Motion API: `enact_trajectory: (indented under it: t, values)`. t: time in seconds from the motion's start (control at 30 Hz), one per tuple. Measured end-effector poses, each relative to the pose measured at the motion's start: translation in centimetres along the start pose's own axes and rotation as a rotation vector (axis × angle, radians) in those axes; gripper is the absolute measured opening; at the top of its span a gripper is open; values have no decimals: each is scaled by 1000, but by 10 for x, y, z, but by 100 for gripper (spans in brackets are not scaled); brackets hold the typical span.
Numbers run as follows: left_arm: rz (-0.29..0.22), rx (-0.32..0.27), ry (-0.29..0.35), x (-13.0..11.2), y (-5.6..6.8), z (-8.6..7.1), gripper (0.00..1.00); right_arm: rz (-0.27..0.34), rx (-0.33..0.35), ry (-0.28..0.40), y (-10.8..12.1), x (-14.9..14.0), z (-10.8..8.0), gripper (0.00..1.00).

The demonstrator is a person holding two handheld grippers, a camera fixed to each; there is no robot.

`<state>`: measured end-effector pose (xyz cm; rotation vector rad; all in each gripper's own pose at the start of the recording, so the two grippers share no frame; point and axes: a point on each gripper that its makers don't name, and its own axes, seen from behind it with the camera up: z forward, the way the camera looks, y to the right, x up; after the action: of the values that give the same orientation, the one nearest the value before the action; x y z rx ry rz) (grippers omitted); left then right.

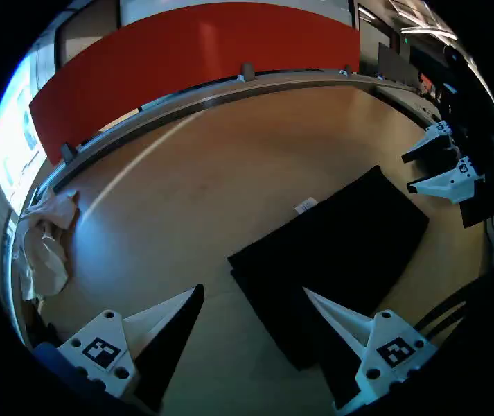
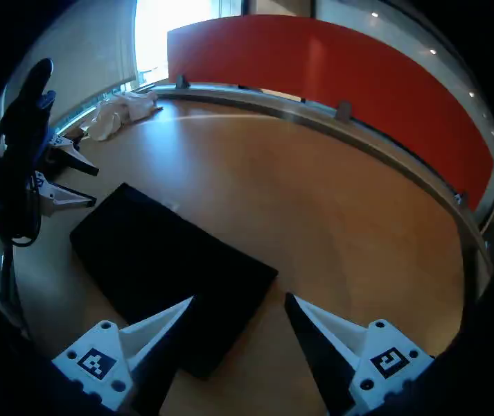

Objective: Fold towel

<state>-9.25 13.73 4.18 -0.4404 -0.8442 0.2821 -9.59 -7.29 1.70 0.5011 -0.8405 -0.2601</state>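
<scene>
Broadly, a wood counter [image 1: 212, 180] fills both views, w/ a long red panel [image 1: 191, 48] standing along its far edge. A black towel [image 1: 343, 236] lies flat on the counter in a folded rectangle, roughly mid-counter and well apart from the panel. A crumpled white cloth [image 1: 42, 243] sits near the counter's edge, far from the towel.

The left gripper [image 1: 252, 291] has its jaws spread, nothing pinched. In the left gripper view the towel's near corner reaches in between them, and the view's right-hand jaw overlaps the fabric. Can't tell if it touches.

The right gripper [image 2: 240, 298] is at the towel's opposite end, jaws also spread and holding nothing; in its own view that end's corner sits btwn them, under the view's left-hand jaw.

A small white tag [image 1: 306, 204] lies just beside the towel's far long edge.
</scene>
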Motion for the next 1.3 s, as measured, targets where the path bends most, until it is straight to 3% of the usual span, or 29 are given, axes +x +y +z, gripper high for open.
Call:
enact_trajectory:
  t: [0.3, 0.8, 1.3]
  values:
    - [-19, 25, 10, -3, 0, -15, 95, -5, 13, 0, -5, -8, -9, 93]
    - [-123, 85, 6, -45, 3, -54, 95, -30, 44, -7, -19, -34, -29, 93]
    - [-214, 134, -2, -80, 8, -87, 95, -122, 122, -41, -28, -55, -39, 91]
